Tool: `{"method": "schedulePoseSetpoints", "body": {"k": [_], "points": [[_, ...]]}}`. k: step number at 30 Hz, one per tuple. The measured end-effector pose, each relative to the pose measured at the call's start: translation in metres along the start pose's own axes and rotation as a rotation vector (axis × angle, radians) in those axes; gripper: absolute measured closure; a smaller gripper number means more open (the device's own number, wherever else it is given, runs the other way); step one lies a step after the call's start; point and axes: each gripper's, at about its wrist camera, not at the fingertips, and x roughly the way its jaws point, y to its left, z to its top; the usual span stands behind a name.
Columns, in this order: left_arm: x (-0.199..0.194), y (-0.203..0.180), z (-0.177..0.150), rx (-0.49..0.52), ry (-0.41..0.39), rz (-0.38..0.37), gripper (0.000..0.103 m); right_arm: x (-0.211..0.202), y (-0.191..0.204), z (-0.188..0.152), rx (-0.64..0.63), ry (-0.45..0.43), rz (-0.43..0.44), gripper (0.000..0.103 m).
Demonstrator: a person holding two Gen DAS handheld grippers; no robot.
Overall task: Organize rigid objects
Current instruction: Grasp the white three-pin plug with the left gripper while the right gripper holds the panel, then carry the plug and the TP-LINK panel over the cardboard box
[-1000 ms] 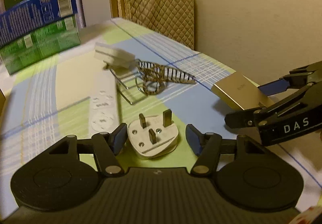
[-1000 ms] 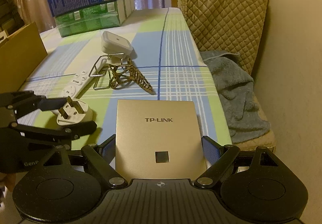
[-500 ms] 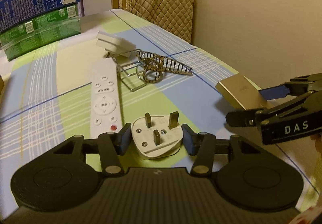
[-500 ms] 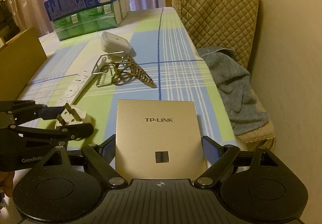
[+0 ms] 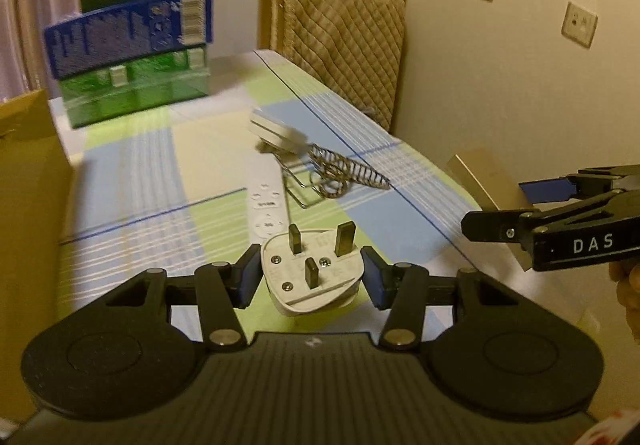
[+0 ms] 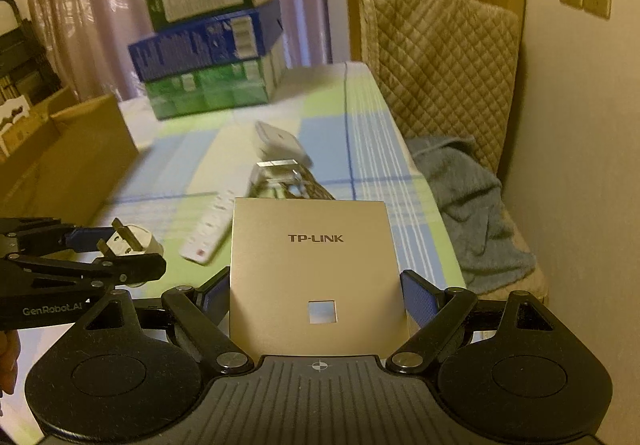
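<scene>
Left gripper (image 5: 312, 279) clamps the white plug (image 5: 310, 273) by its sides, pins up, clear above the checked table (image 5: 168, 181). Right gripper (image 6: 316, 299) holds the gold TP-LINK panel (image 6: 314, 269) by both edges, also off the table. Remote (image 5: 267, 211), white adapter (image 5: 276, 131) and wire rack (image 5: 298, 185) lie beyond, near the stacked boxes (image 5: 132, 57).

Three stacked boxes (image 6: 208, 45), one white remote (image 6: 208, 235), one three-pin plug (image 5: 312, 273), one gold TP-LINK panel (image 6: 316, 269), one white adapter (image 5: 276, 131), two grippers
</scene>
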Motion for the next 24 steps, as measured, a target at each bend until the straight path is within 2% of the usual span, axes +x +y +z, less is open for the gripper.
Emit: {"method": "schedulePoseSetpoints", "body": {"k": [13,24], "points": [[-0.099,0.038,0.019,-0.033,-0.056,0.054,0.056,-0.049,0.081,0.035,-0.06,-0.058,0.095,0.02],[-0.158,0.097,0.015,-0.063,-0.077,0.124,0.056,-0.046,0.166,0.046,-0.129,-0.06,0.189,0.02]]}}
